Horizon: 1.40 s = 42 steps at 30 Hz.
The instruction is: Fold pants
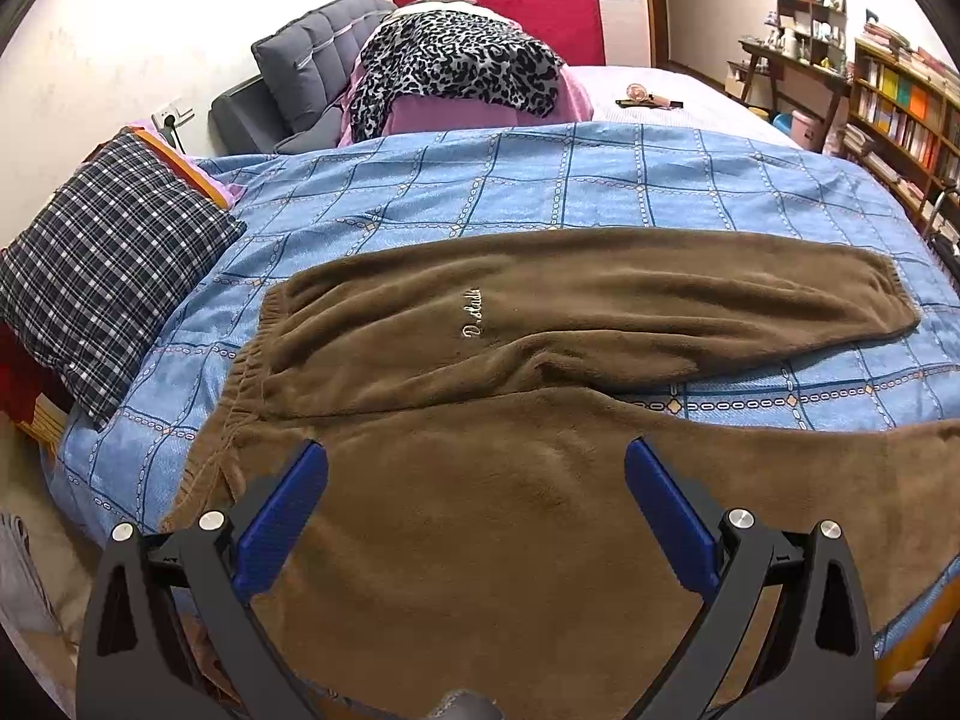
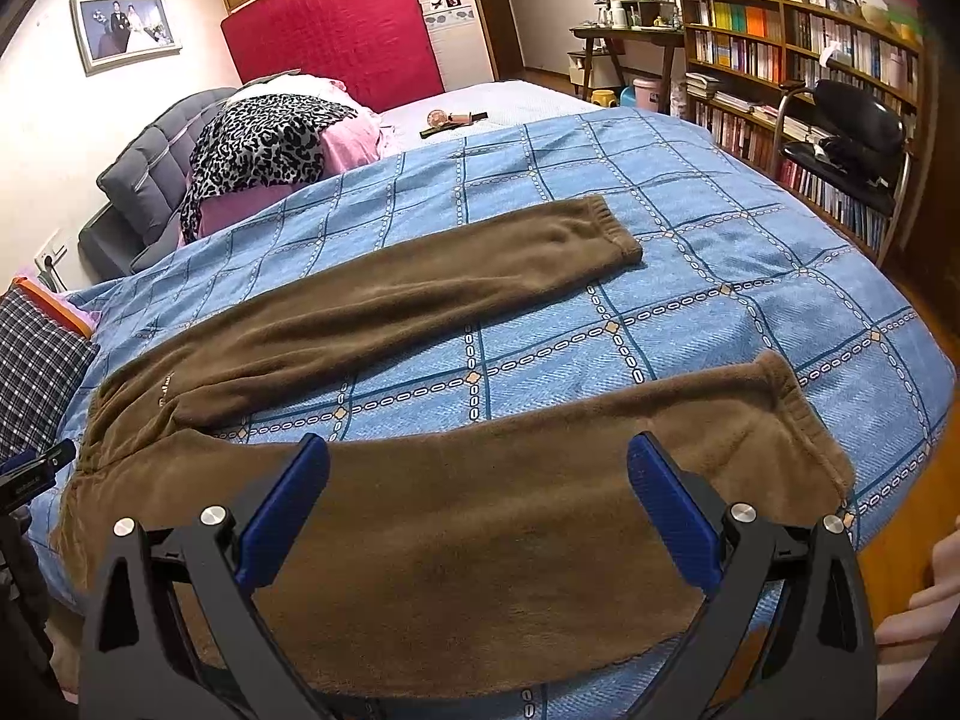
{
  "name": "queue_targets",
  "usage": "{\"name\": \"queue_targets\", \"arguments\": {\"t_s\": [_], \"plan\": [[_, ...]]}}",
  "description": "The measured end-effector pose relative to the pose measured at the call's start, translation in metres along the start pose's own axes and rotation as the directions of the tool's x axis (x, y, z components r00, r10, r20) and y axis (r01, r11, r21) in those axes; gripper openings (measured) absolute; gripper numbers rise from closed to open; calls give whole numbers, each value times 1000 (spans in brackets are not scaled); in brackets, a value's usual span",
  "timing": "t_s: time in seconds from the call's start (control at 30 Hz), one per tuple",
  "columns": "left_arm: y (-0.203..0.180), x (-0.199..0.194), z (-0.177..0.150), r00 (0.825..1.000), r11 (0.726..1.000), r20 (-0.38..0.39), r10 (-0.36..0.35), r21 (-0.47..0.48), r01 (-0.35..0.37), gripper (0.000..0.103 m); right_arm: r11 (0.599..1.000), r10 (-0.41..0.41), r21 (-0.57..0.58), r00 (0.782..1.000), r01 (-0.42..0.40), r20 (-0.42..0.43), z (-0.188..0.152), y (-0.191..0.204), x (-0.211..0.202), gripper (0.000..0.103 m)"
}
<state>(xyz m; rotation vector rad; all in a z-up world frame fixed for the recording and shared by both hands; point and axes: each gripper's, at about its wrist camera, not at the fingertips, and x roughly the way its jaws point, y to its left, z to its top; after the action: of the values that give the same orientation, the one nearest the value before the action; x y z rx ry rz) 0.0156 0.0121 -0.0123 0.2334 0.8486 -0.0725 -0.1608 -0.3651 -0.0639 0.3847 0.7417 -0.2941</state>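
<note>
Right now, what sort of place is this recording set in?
A home bedroom, most likely. Brown pants lie on a bed with a blue checked cover, a padded grey headboard stands by the wall, and full bookshelves line one side.
</note>
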Motion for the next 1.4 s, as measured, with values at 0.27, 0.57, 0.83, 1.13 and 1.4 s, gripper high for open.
{"name": "queue_targets", "arguments": {"t_s": [0.27, 0.57, 0.83, 1.13, 1.4], "plan": [[4, 5, 1, 1000, 1000, -13, 11, -3, -11, 98, 1000, -7, 10, 1000, 7, -2, -1, -1, -2, 100], [8, 12, 4, 999, 1000, -30, 20, 4, -20, 98, 1000, -14, 7, 1000, 14, -3, 0, 0, -2, 100], [12, 12, 10, 999, 1000, -18, 26, -5, -26, 98, 999, -33, 19, 999, 33, 3, 4, -4, -4, 100], [16, 19, 16, 999, 999, -19, 50, -3, -50, 98, 999, -38, 20, 999, 38, -11, 8, -5, 5, 100], [27, 34, 31, 997, 997, -15, 82, -12, -82, 98, 999, -22, 48, 1000, 23, -14, 26, -8, 17, 100]]}}
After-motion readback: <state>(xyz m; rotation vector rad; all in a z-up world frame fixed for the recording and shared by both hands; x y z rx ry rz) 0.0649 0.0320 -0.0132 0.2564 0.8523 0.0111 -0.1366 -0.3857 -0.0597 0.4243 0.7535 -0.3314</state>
